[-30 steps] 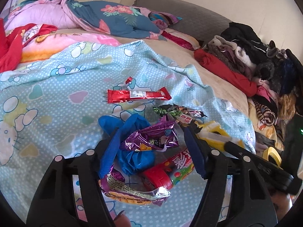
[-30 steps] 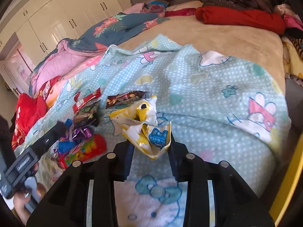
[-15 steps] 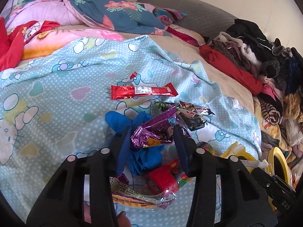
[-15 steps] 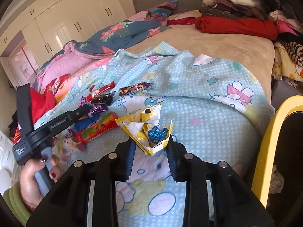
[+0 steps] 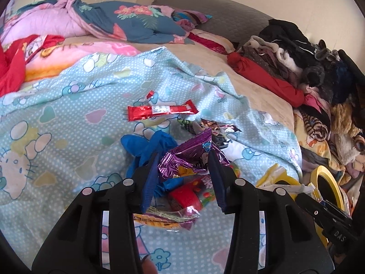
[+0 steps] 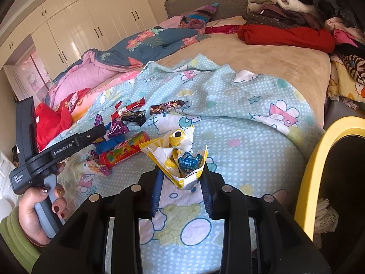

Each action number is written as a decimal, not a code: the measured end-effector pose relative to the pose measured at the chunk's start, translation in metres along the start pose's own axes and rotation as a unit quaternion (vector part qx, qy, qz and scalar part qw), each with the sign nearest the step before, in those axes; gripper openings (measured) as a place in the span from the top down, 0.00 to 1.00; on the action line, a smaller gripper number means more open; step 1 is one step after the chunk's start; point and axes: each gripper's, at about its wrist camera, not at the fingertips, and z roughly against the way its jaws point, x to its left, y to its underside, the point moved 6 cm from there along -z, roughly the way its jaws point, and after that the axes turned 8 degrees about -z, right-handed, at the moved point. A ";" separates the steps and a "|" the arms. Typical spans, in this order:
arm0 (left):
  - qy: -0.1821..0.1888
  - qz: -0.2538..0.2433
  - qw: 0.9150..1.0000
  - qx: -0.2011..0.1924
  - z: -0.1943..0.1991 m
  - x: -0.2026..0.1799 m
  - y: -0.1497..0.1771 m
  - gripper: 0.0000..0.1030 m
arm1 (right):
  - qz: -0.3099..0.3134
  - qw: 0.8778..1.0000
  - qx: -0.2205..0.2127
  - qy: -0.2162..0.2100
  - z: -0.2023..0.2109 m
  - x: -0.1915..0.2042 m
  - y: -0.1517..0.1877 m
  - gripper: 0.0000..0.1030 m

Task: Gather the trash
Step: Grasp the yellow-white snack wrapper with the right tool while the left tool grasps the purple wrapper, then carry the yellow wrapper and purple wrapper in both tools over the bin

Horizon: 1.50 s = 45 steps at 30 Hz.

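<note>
While the blue dotted blanket (image 6: pixel 239 105) covers most of the bed, a yellow bin (image 6: pixel 319 155) stands at the bed's near right corner. On the blanket lie a red tube (image 6: pixel 124 151), a red wrapper (image 5: pixel 160 112) and a blue glove (image 5: pixel 146 146). The right gripper (image 6: pixel 181 180) pinches a crumpled yellow packet (image 6: pixel 180 157) above the blanket's near edge, beside the bin. The left gripper (image 5: pixel 182 169) pinches a purple wrapper (image 5: pixel 189 156) over the glove.

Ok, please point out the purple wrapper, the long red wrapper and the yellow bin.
purple wrapper (image 5: pixel 189 157): left wrist view, middle of the crumpled foil.
long red wrapper (image 5: pixel 159 112): left wrist view, near its white label.
yellow bin (image 6: pixel 319 159): right wrist view, on the rim.
</note>
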 end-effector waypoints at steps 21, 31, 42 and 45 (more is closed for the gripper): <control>0.029 -0.032 0.998 -0.045 0.040 -0.043 -0.031 0.66 | -0.014 0.999 -0.043 -0.002 0.046 -0.014 -0.017 0.72; 0.046 -0.058 0.996 -0.055 0.050 -0.072 -0.035 0.66 | -0.030 0.997 -0.070 0.004 0.072 -0.031 -0.029 0.72; 0.060 -0.079 0.993 -0.059 0.059 -0.098 -0.035 0.66 | -0.050 0.994 -0.098 0.011 0.100 -0.051 -0.040 0.72; 0.063 -0.083 0.993 -0.059 0.061 -0.103 -0.034 0.66 | -0.054 0.993 -0.103 0.014 0.106 -0.056 -0.041 0.72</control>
